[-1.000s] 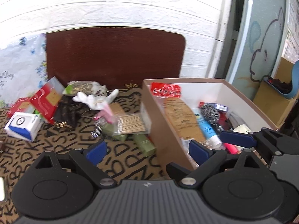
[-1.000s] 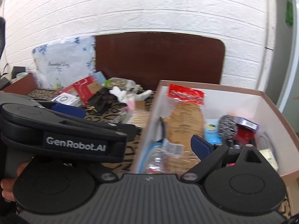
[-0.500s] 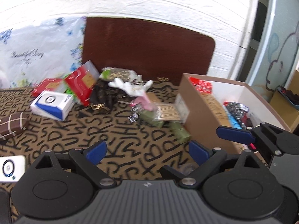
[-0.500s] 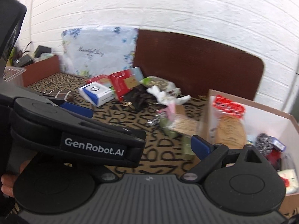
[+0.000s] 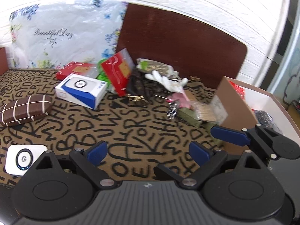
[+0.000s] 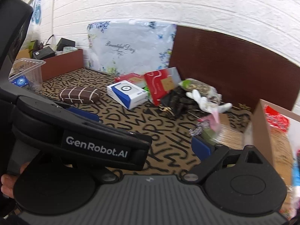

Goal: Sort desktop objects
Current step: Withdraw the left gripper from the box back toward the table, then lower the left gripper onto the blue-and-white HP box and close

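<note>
A: Left hand-held gripper (image 5: 148, 152) — state?
B: Jaws wide, nothing between them, hovering over the letter-print surface (image 5: 131, 131). Right hand-held gripper (image 6: 150, 136) also looks wide and empty, though the left unit blocks part of its view.

A: Where's the stuff to sort?
B: Pile at the back: blue-white box (image 5: 81, 90), red packet (image 5: 119, 73), dark pouch (image 5: 138, 88), white plush (image 5: 166, 80). Brown checked case (image 5: 25, 109) sits apart on the left. Cardboard box (image 5: 238, 112) on the right already holds items.

A: Advice for the next pick?
B: My guess is one item goes to the box next. Take a rigid thing standing clear, like the blue-white box, across its narrow sides; the tangled pile could drag neighbours.

A: Readable text?
B: "GenRobot.AI" on the left unit; "Beautiful Day" on the floral bag (image 6: 129, 50). Box print too small.
</note>
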A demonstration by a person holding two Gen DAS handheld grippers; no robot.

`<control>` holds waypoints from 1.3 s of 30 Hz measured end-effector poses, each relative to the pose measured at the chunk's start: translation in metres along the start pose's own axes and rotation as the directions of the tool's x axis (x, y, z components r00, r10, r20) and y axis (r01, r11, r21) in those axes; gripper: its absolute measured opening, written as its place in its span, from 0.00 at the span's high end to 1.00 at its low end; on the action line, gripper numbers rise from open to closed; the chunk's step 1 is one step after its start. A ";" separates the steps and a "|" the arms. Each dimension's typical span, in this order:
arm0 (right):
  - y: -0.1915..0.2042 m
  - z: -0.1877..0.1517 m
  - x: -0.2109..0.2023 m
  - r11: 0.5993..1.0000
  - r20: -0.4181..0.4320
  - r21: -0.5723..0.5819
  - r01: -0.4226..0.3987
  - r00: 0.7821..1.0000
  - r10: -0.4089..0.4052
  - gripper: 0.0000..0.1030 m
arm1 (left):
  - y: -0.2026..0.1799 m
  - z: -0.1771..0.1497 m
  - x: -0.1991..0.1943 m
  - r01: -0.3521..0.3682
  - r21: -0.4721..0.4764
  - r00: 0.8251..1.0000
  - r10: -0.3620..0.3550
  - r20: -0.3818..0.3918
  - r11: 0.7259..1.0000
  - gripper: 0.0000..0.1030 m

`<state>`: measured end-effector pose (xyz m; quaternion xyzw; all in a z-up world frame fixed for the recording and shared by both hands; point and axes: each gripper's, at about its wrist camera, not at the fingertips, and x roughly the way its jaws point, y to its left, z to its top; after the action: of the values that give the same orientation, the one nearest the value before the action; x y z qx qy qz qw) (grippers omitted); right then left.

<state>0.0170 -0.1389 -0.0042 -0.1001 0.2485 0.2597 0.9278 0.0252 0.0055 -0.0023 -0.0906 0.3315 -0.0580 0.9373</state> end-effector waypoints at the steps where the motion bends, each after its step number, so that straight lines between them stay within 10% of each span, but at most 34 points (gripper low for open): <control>1: 0.002 0.001 0.006 1.000 -0.001 -0.002 -0.008 1.000 0.008 0.09 | 0.005 0.002 0.002 -0.005 -0.007 1.000 0.005 0.001 1.000 0.06; 39: 0.013 0.035 0.201 0.991 -0.040 -0.061 -0.119 0.992 0.117 0.25 | 0.173 0.101 0.141 -0.164 -0.199 0.986 0.159 -0.041 0.966 0.08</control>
<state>0.1731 -0.0308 -0.0782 -0.1194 0.2625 0.3199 0.9025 0.2062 0.1636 -0.0474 -0.1571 0.3537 0.0512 0.9207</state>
